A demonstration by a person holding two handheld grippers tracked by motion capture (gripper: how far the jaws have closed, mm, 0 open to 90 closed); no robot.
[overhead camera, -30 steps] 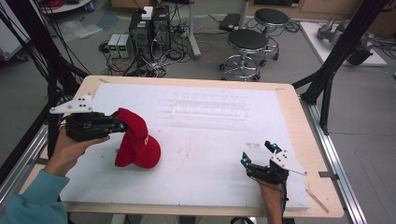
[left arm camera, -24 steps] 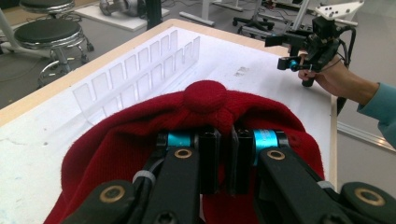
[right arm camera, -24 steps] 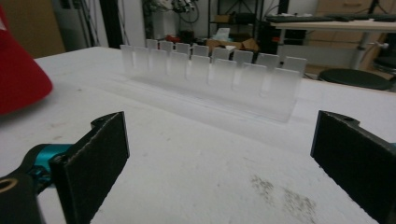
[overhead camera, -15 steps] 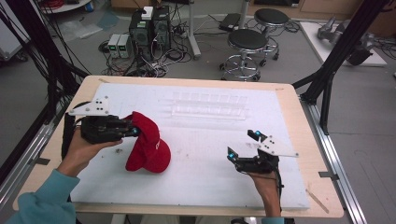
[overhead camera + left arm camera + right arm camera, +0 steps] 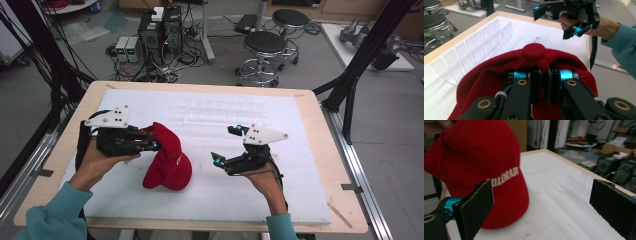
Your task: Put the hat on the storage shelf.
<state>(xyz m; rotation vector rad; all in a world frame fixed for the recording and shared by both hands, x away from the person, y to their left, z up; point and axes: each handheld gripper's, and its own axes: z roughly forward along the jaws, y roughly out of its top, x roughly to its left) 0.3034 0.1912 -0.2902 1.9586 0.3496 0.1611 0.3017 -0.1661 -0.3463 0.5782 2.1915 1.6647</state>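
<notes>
A red cap [image 5: 169,162] with white lettering hangs over the white mat, its lower edge resting on it. My left gripper [image 5: 151,145] comes in level from the left and is shut on the cap's cloth. In the left gripper view the jaws [image 5: 544,73] pinch the red cloth just below the cap's top button [image 5: 533,51]. My right gripper [image 5: 225,145] hovers above the mat to the right of the cap, open and holding nothing, apart from the cap. In the right gripper view its pads [image 5: 477,206] stand wide, with the cap [image 5: 486,157] ahead on the left.
A clear plastic slotted rack [image 5: 225,112] lies on the white mat [image 5: 300,175] behind both grippers, also seen as the rack [image 5: 474,47] in the left gripper view. The wooden table edge [image 5: 327,165] frames the mat. Stools [image 5: 267,45] and computers [image 5: 160,30] stand beyond the table.
My left gripper has carried the cap a little to the right. My right gripper has risen off the mat's front right part and moved left toward the cap, jaws still open.
</notes>
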